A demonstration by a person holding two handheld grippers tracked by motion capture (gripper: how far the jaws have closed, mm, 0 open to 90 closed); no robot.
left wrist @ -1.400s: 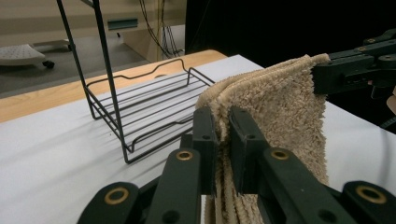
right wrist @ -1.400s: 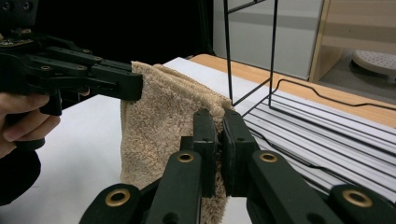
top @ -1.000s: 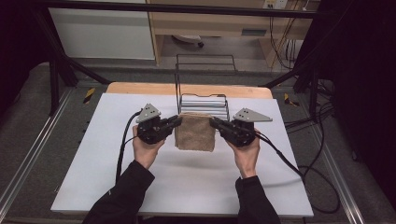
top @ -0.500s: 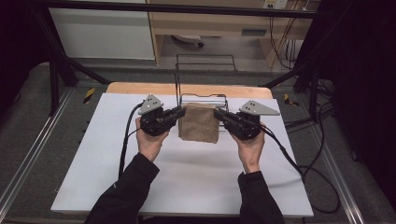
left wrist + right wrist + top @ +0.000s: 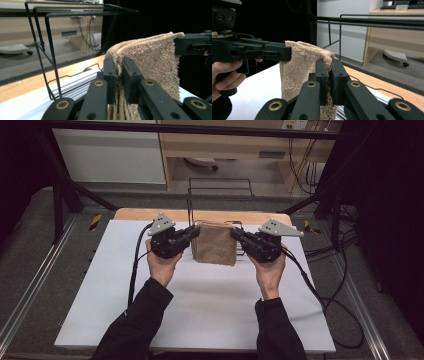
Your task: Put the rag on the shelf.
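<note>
A white table top is seen with a strip of bare wood left uncovered along its far edge. Beyond the table top, a light wooden desk is placed, with a white cabinet to its left and a pale wheeled foot under it. Black cables are looped on the floor right of the table top, and a yellow-and-black marker is fixed near its far left corner.

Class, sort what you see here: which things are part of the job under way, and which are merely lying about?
In use:
- folded beige towel
- left tongs, shut on it
- right tongs, shut on it
- black wire rack

Lying about:
- white table
- floor cables
</note>
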